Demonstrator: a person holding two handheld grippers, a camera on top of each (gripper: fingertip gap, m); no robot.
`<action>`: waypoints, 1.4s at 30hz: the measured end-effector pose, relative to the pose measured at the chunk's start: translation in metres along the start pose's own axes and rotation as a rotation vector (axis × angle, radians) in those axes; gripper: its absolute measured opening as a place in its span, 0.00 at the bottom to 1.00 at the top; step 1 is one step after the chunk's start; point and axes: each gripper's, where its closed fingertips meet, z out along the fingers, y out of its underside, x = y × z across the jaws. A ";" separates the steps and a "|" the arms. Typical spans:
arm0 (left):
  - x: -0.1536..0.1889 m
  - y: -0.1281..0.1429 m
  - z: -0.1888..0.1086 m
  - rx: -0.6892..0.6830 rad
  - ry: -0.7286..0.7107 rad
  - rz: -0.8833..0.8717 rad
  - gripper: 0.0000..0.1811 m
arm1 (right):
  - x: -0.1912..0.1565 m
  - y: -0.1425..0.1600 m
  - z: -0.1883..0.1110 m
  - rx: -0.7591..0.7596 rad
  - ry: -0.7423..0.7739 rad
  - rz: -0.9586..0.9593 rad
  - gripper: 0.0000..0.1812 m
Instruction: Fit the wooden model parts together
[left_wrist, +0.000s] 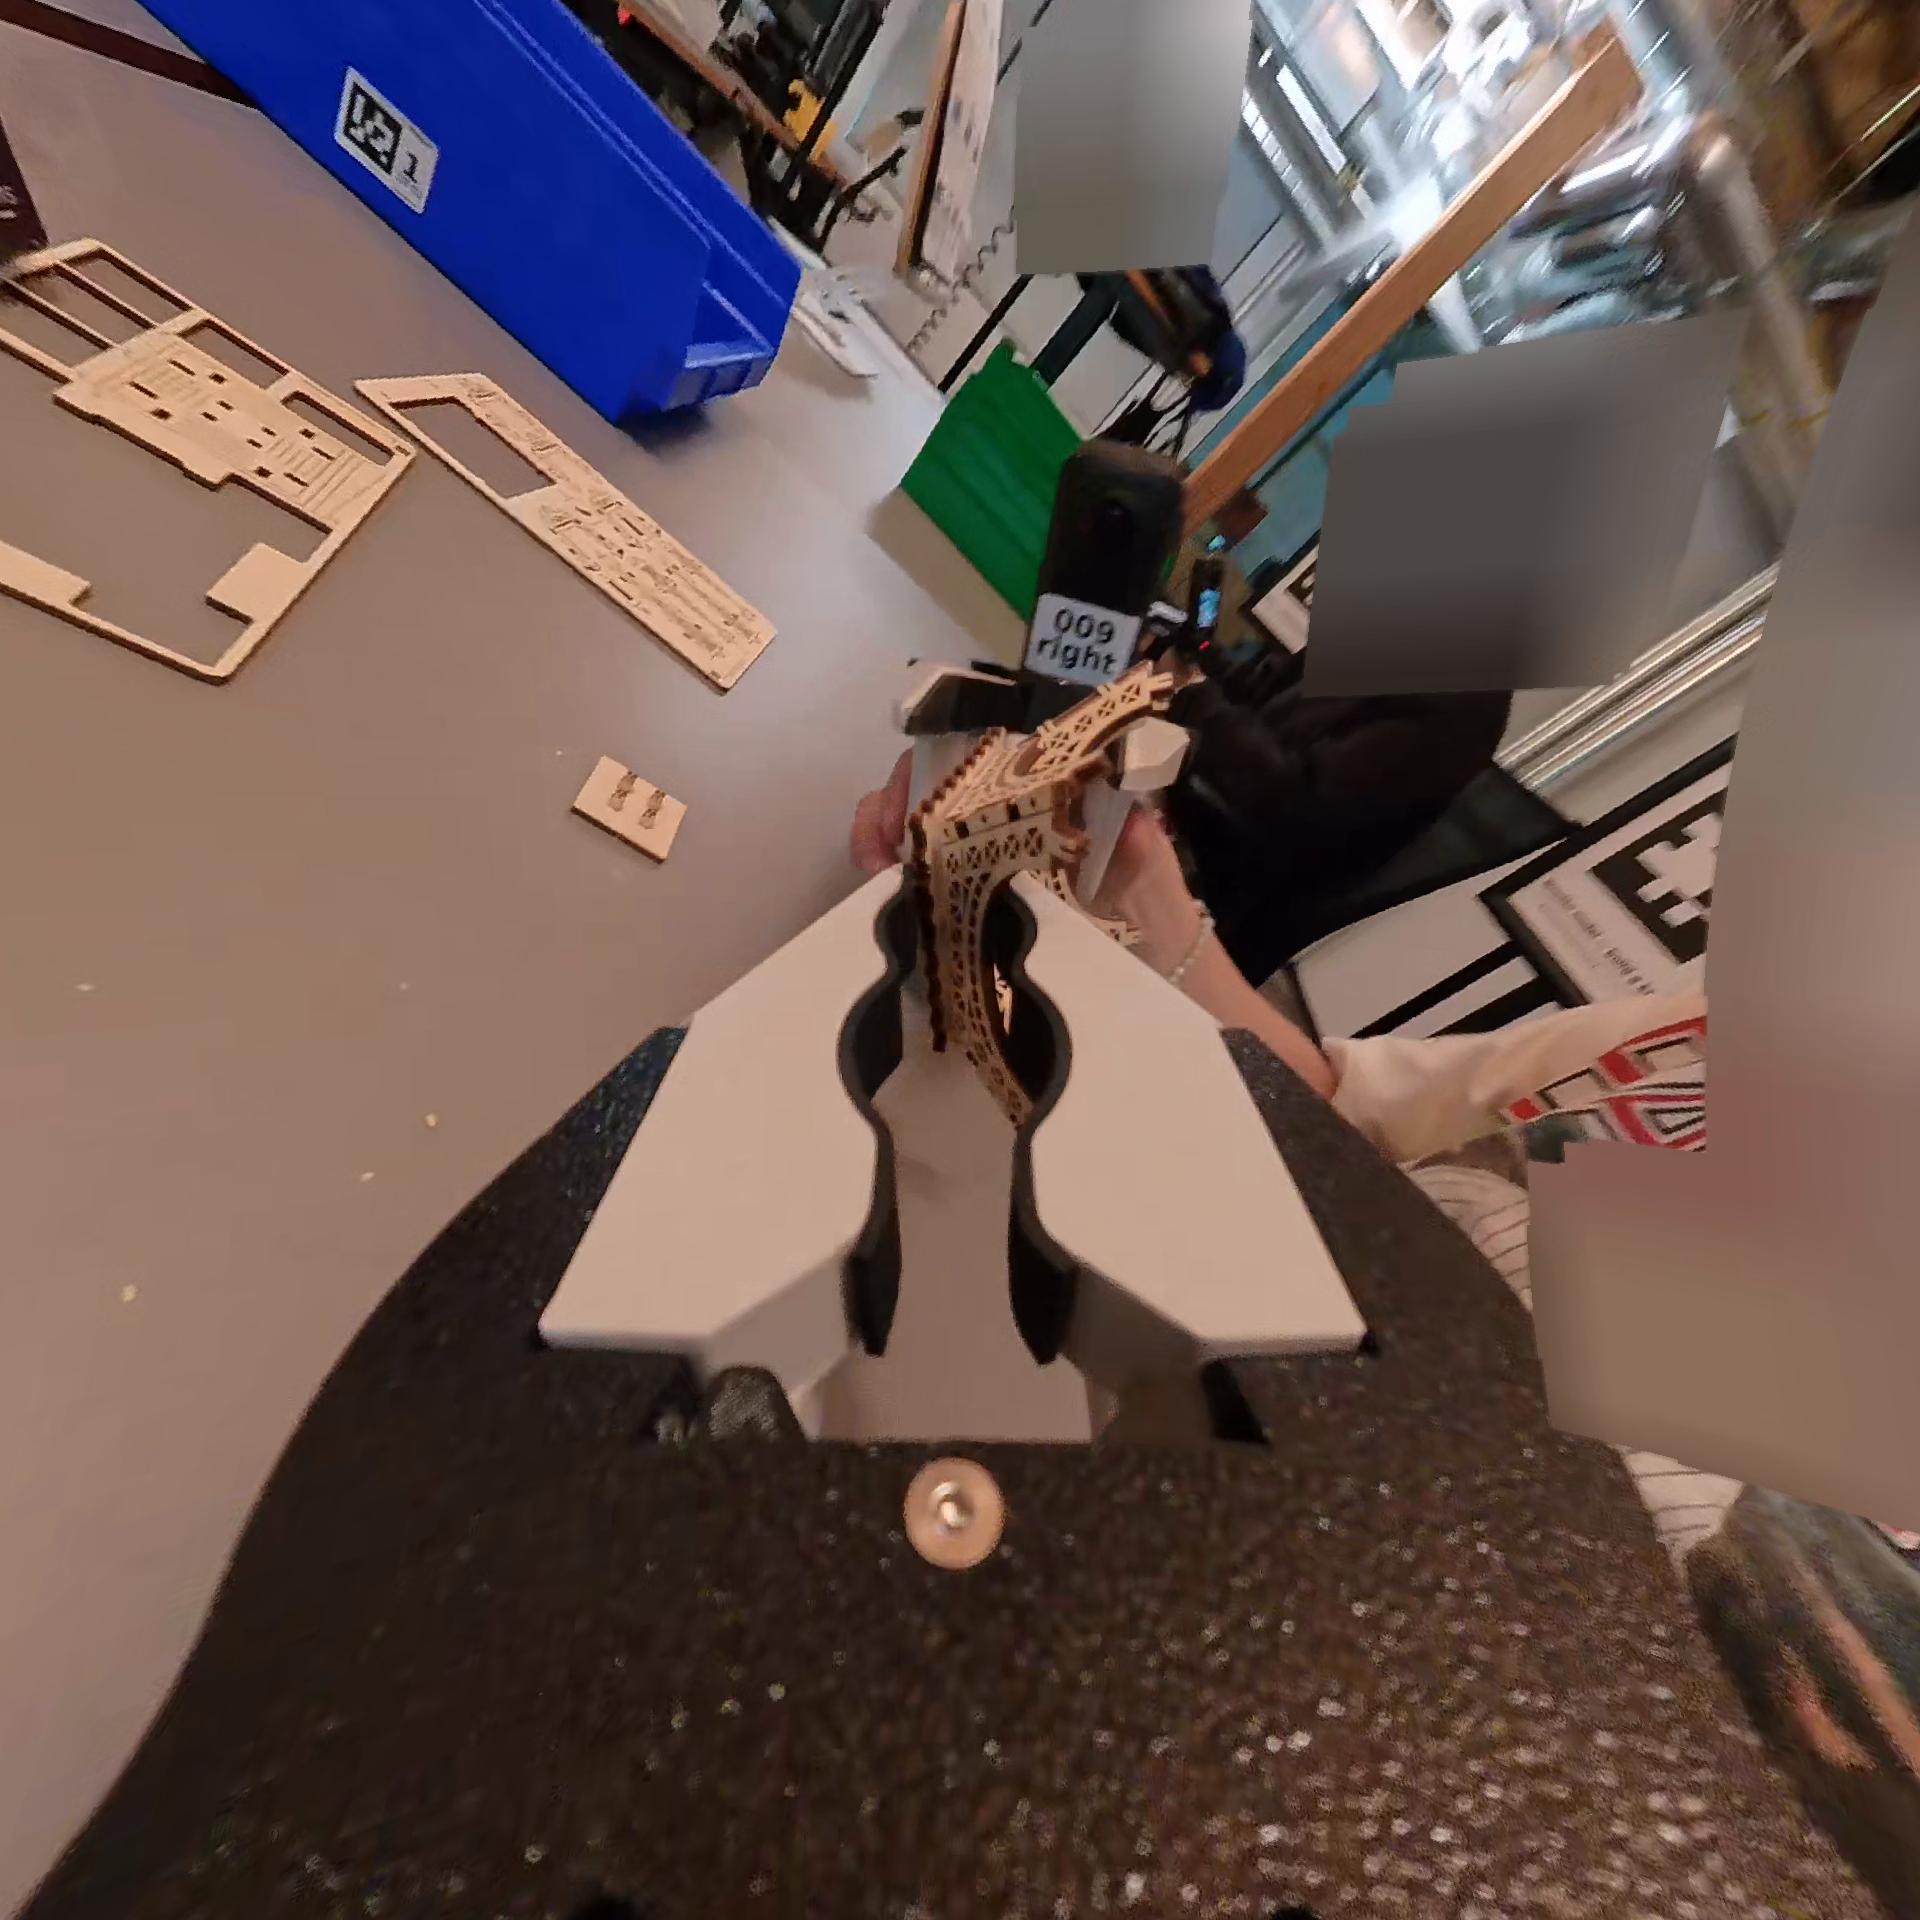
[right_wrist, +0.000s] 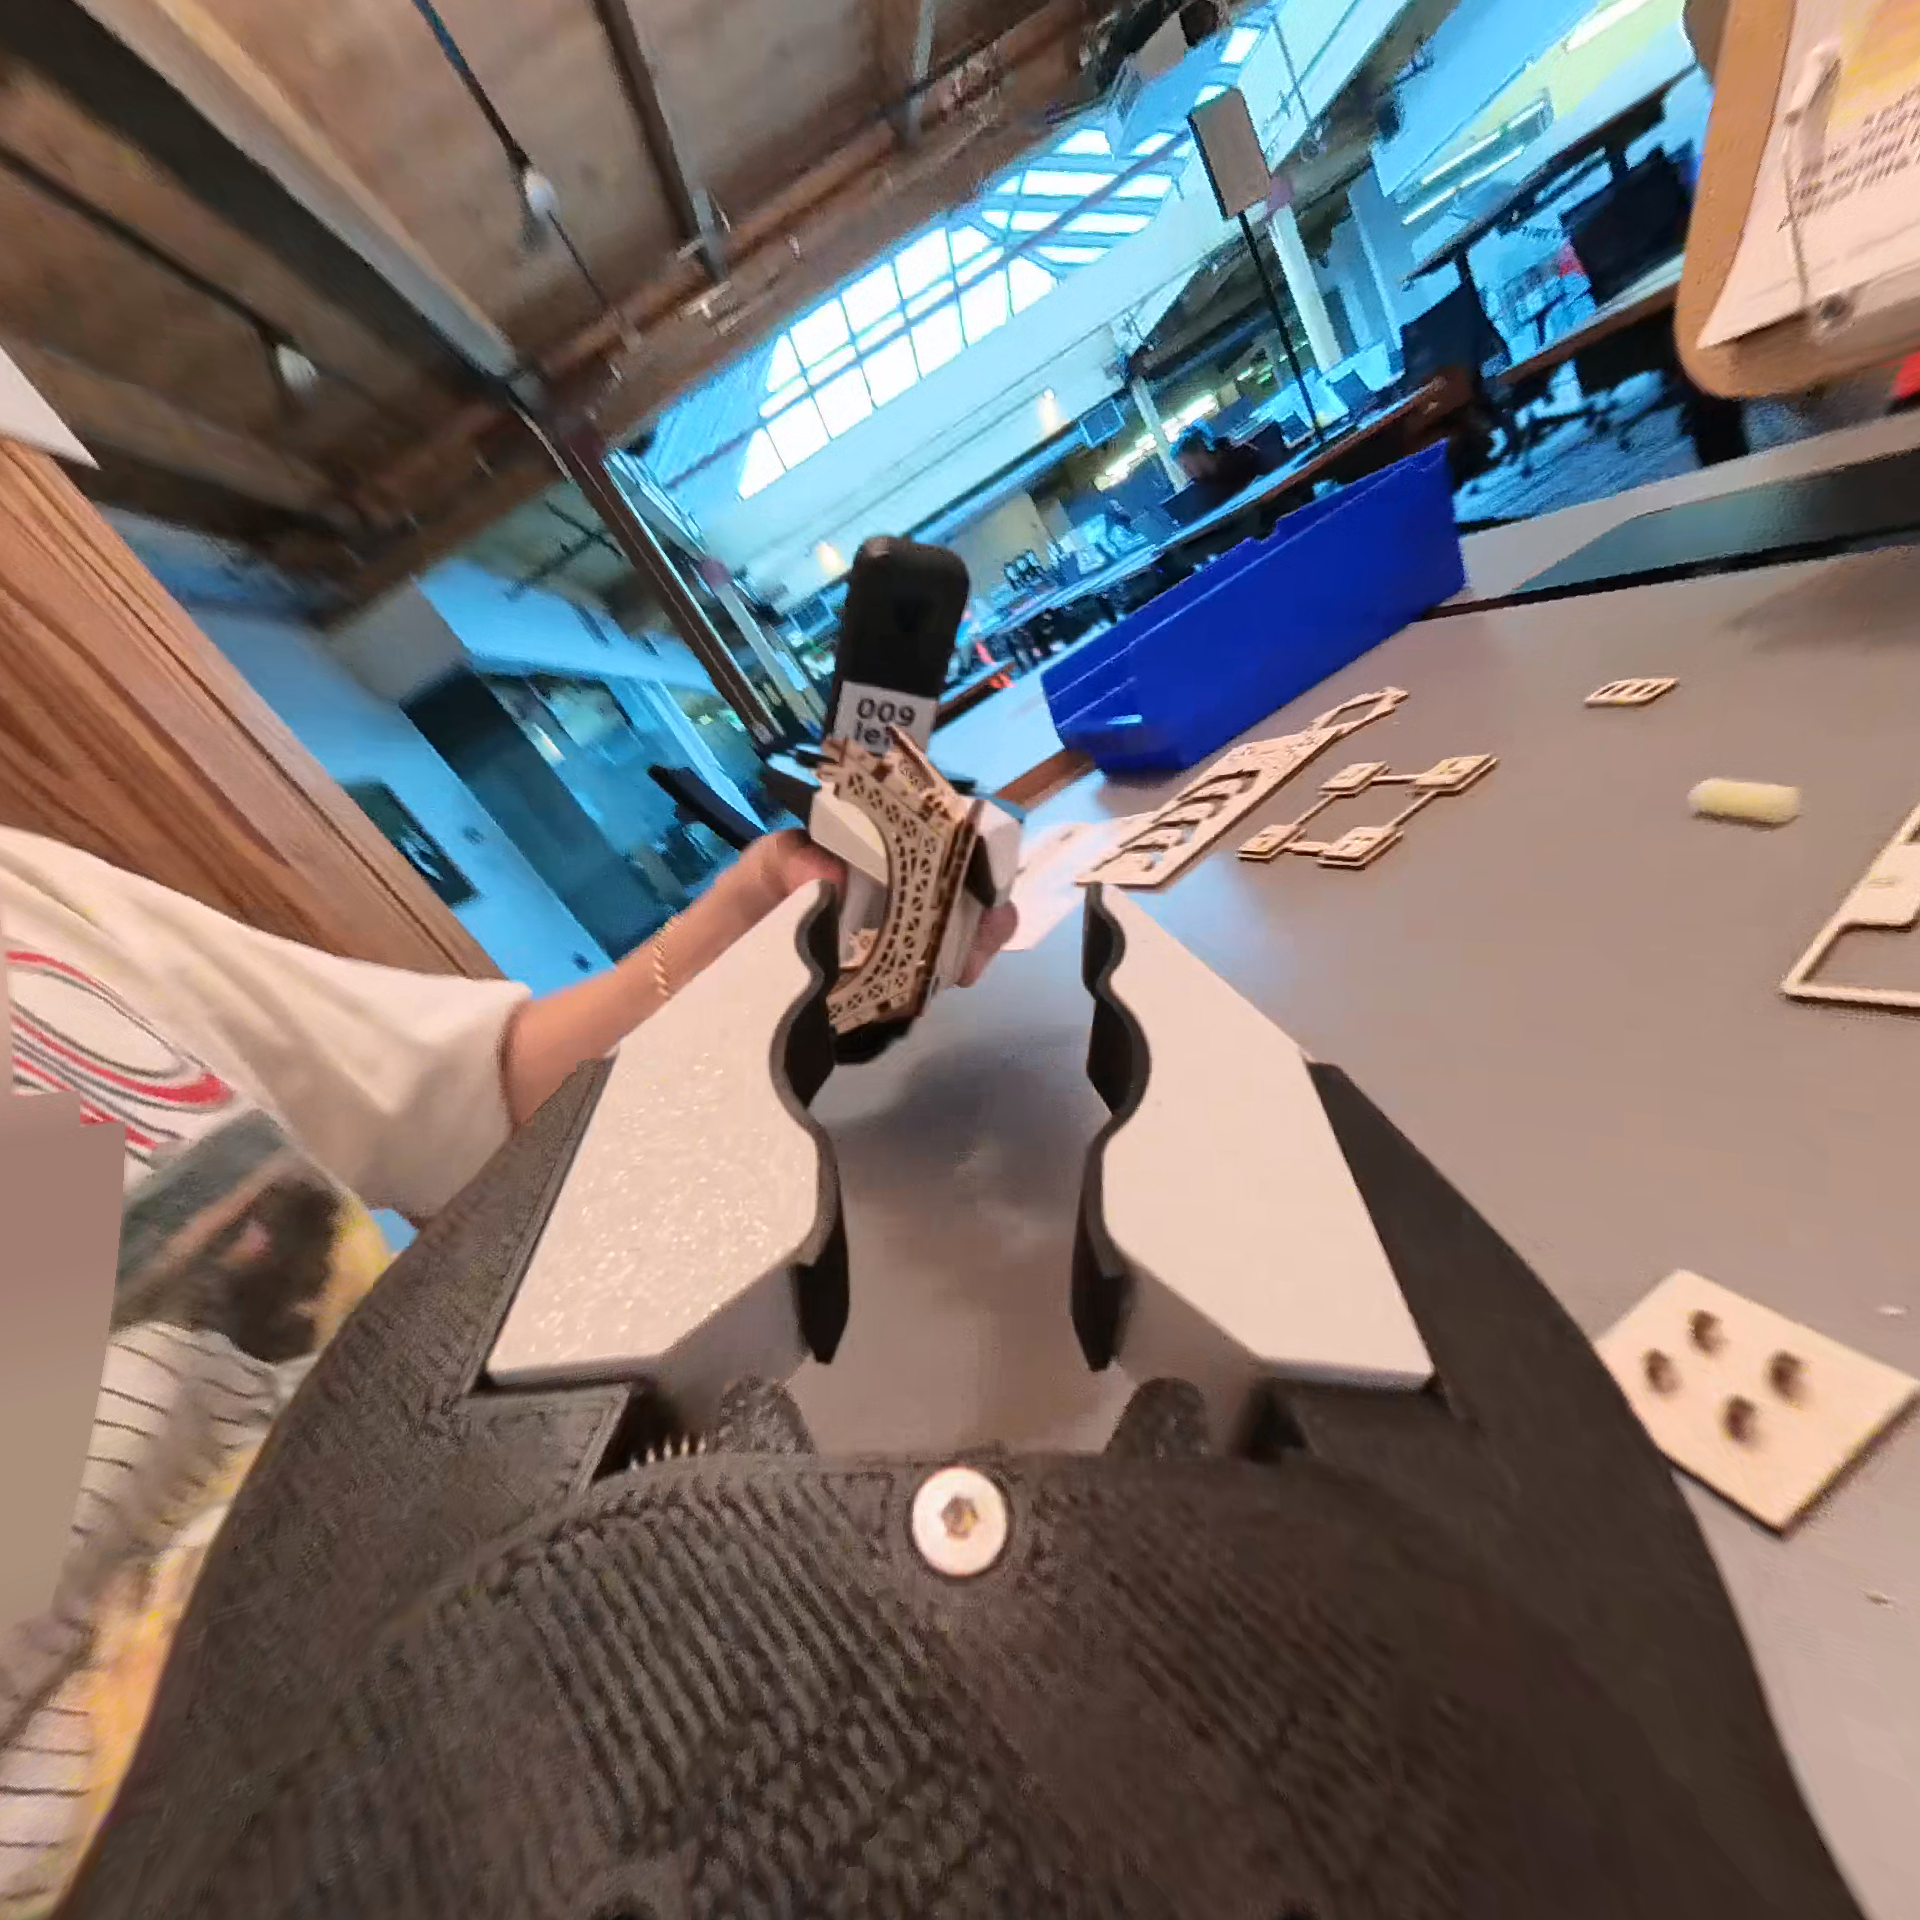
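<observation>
Above tabletop near edge: left tool (left_wrist: 956, 925) pinches lattice tower assembly (left_wrist: 971, 935), long axis running along its fingers toward right tool (right_wrist: 956, 935). Right tool spread, empty; assembly tip just beside its left finger, ahead-left. Spare sheets (left_wrist: 208, 457) lie flat, well apart.

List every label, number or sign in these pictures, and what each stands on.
Wording not copied; bearers only.
White tag, black camera above right claw.
White tag, black camera above left claw gripping the wooden lattice tower piece.
White marker sticker, blue plastic bin.
Clipboard paper: blurred.
</observation>
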 end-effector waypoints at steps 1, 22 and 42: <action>0.001 -0.001 0.000 0.011 0.023 -0.025 0.06 | -0.002 0.001 0.001 -0.006 -0.019 0.038 0.26; 0.012 0.004 0.002 -0.199 -0.286 0.354 0.06 | -0.018 0.023 0.013 -0.108 -0.124 0.032 0.13; 0.010 -0.020 -0.010 -0.143 -0.611 0.580 0.06 | -0.008 0.007 0.024 -0.161 0.244 -0.403 0.08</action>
